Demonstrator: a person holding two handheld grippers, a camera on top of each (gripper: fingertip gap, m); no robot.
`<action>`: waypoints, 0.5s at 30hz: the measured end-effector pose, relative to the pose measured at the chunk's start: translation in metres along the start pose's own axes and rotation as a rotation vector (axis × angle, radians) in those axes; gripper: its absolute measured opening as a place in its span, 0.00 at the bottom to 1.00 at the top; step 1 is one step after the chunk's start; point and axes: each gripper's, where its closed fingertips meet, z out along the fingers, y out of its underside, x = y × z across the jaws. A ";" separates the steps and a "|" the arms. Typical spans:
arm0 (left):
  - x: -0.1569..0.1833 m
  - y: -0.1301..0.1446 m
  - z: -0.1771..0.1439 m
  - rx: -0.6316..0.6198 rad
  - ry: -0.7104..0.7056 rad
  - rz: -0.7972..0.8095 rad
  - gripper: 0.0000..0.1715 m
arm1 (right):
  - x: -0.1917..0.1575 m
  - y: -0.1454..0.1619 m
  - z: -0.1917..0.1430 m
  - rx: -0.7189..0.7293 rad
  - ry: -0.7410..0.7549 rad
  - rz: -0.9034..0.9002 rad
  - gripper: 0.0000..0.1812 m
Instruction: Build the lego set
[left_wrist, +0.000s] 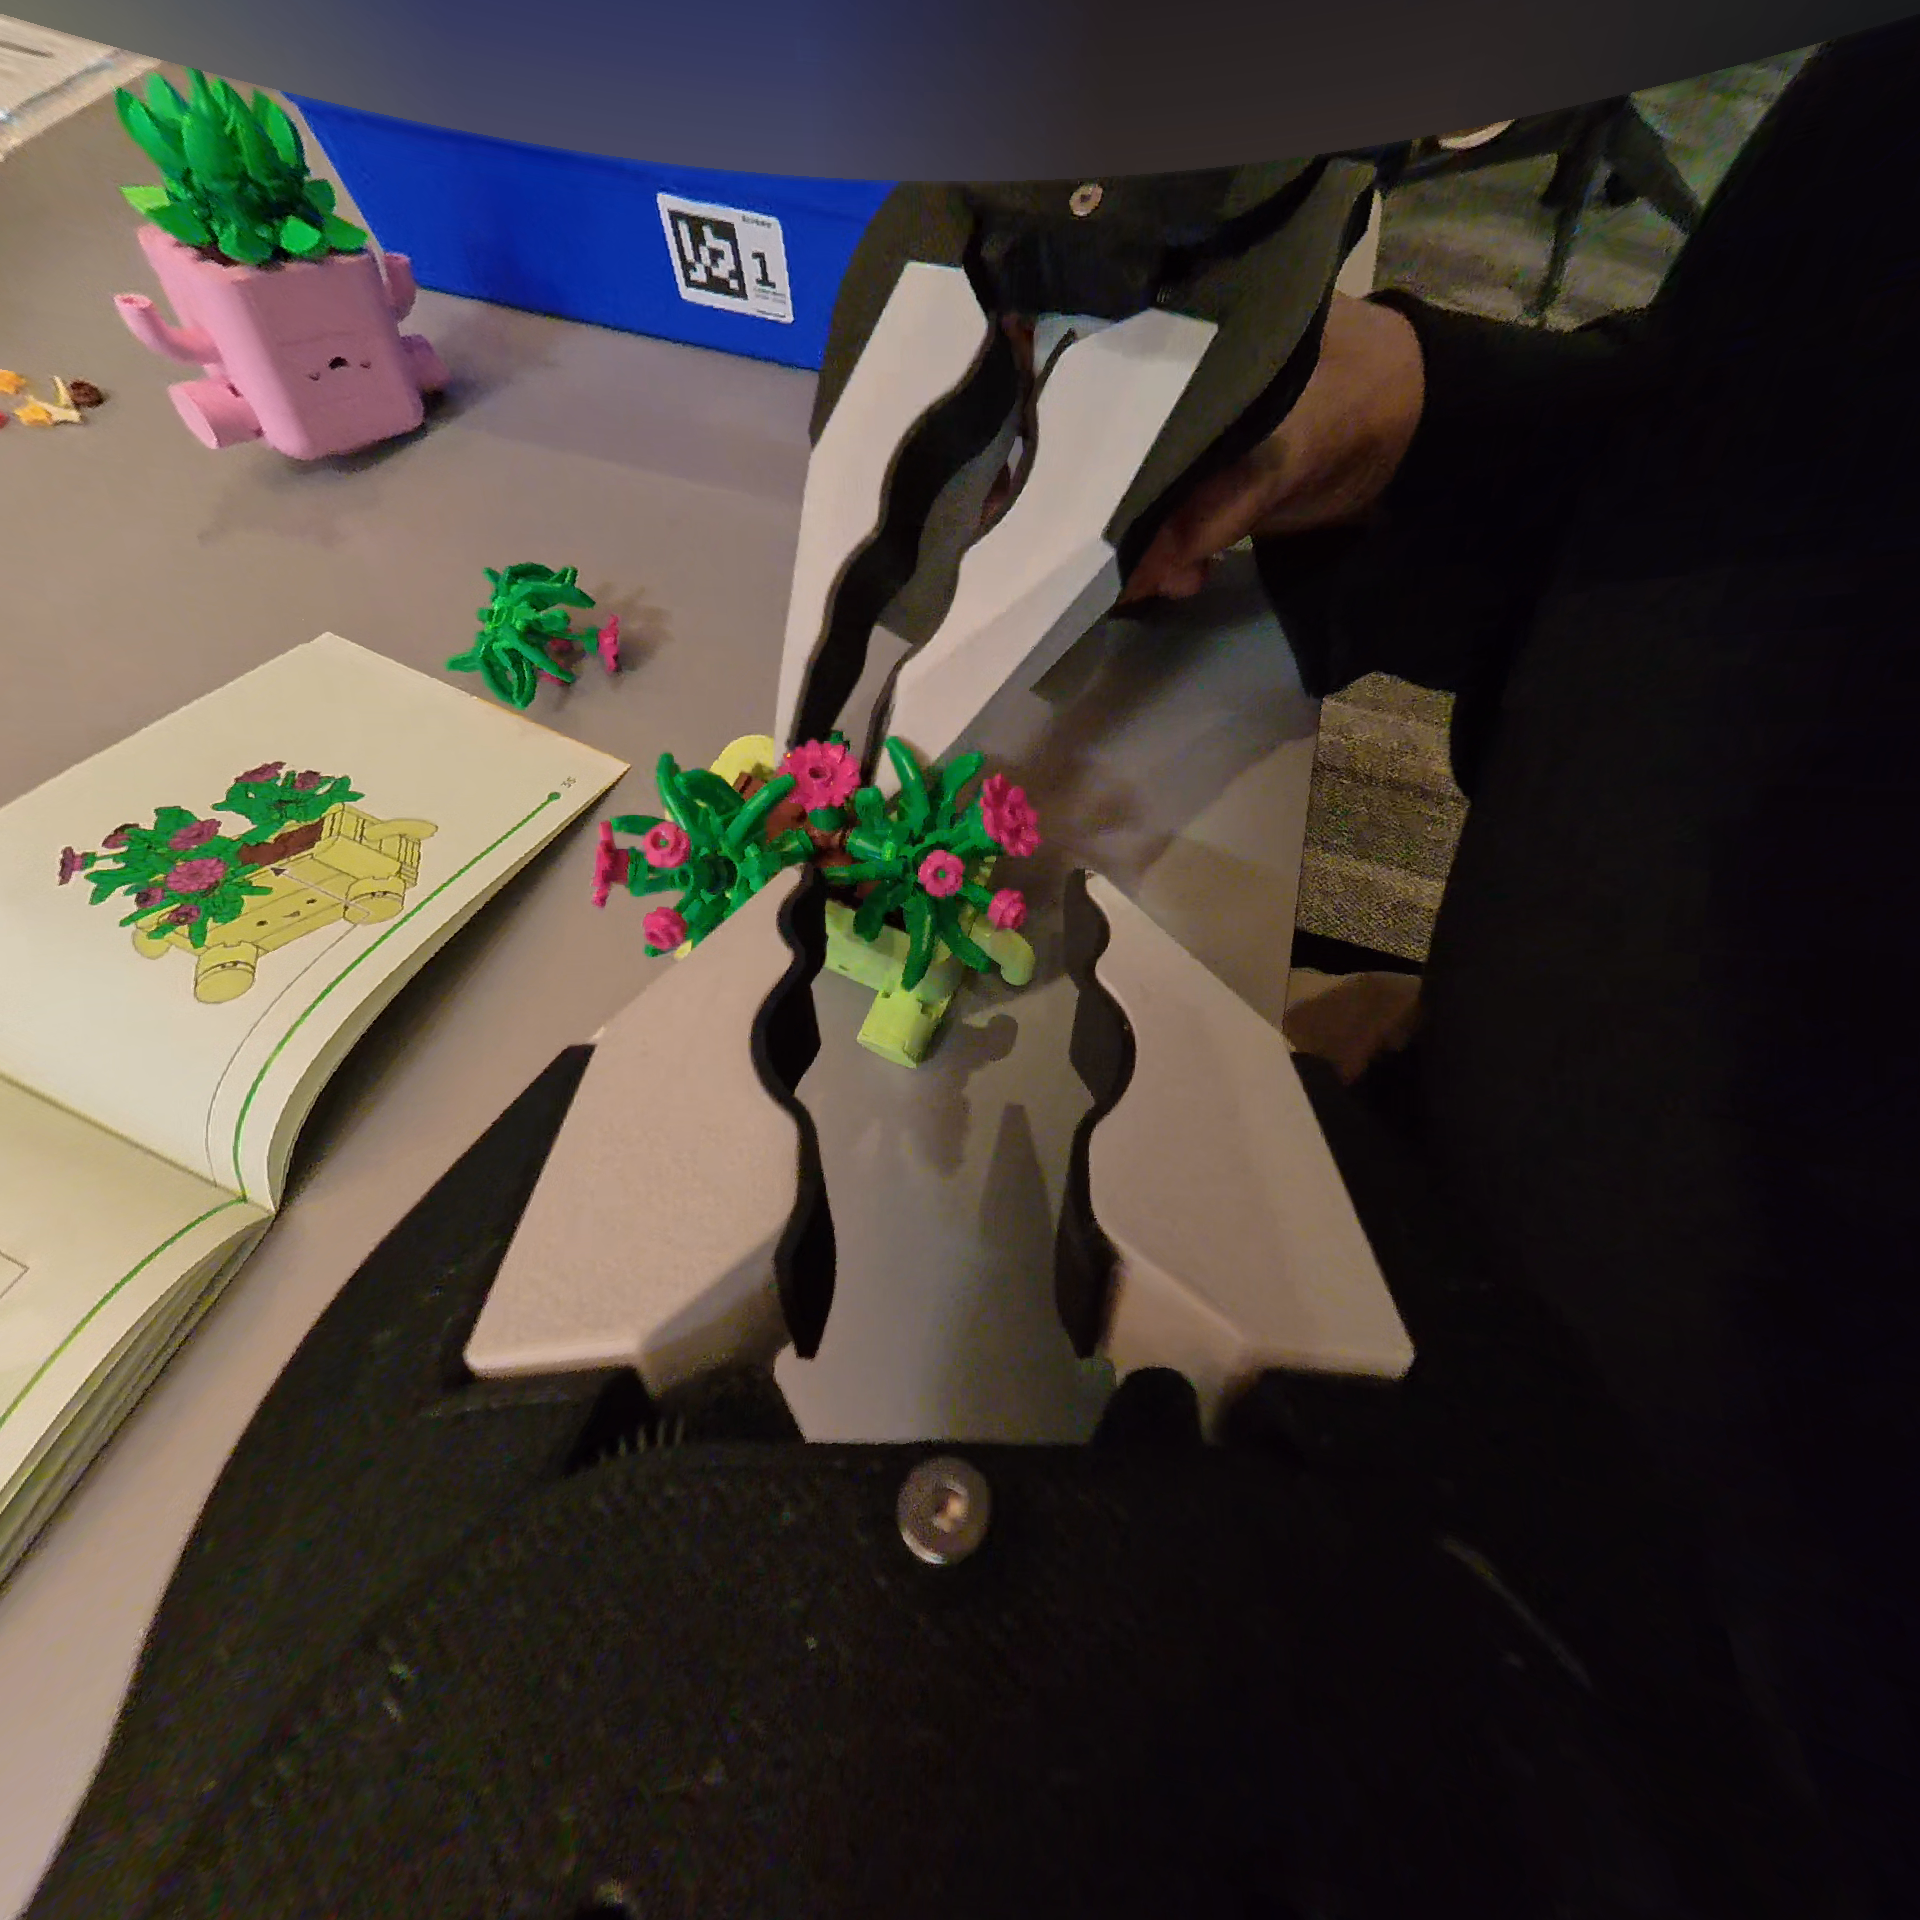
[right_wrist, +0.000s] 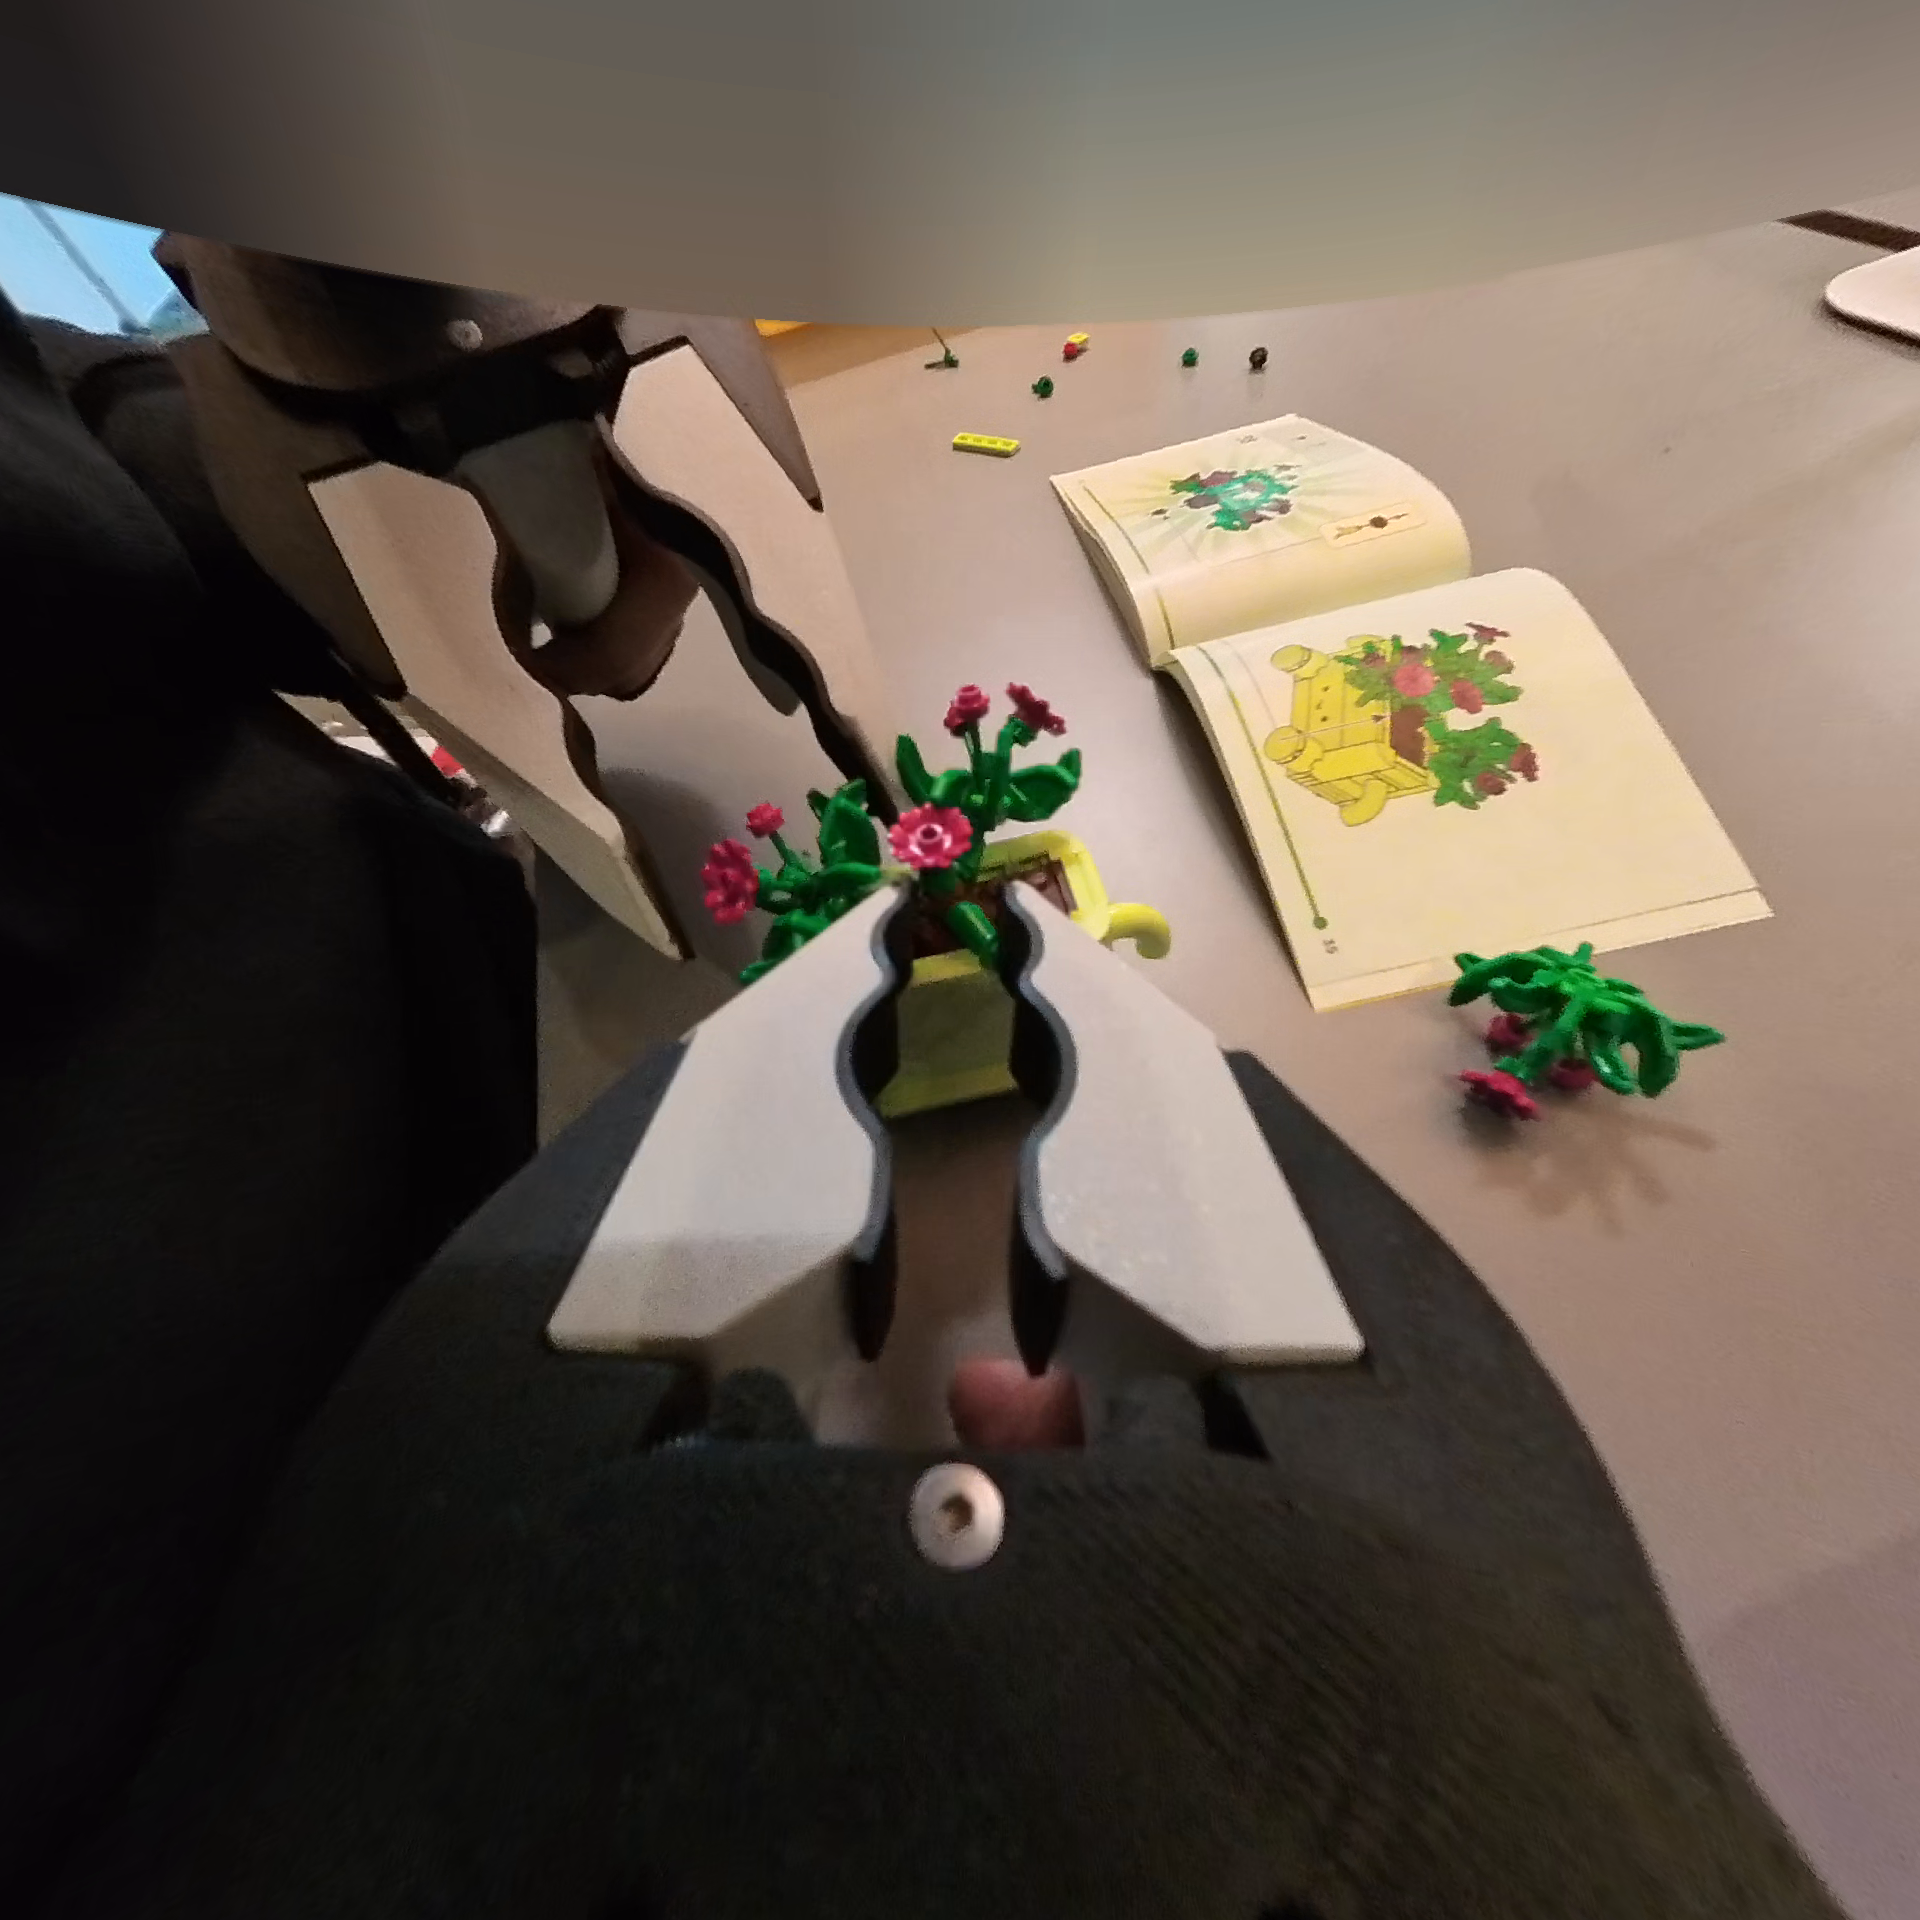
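Note:
A yellow-green lego pot (left_wrist: 896, 961) with green plants and pink flowers (left_wrist: 940, 871) stands on the grey table. My left gripper (left_wrist: 940, 883) is open, and the pot lies between its fingertips; the left fingertip touches the foliage. My right gripper (right_wrist: 958, 896) comes in from the opposite side. Its fingers are closed narrowly on a flowered plant stem (right_wrist: 928, 837) at the pot's (right_wrist: 945, 1029) brown soil. The right gripper also shows in the left wrist view (left_wrist: 836, 743), tips at a pink flower. The left gripper also shows in the right wrist view (right_wrist: 779, 883), spread wide.
An open instruction booklet (left_wrist: 312, 883) (right_wrist: 1455, 779) lies beside the pot. A loose green plant cluster (left_wrist: 535, 629) (right_wrist: 1569, 1023) lies by its corner. A pink pot figure (left_wrist: 291, 343), a blue bin (left_wrist: 540, 229) and small loose pieces (right_wrist: 985, 444) are farther off.

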 end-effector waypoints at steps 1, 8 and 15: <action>0.000 0.000 0.000 0.003 0.002 0.002 0.26 | 0.001 0.000 0.000 -0.003 0.007 -0.009 0.06; -0.001 -0.001 0.000 0.025 0.027 -0.034 0.25 | -0.002 0.000 -0.001 -0.001 -0.017 -0.002 0.03; -0.002 -0.002 0.001 0.036 0.021 -0.057 0.23 | -0.002 0.000 -0.001 -0.006 -0.007 -0.011 0.03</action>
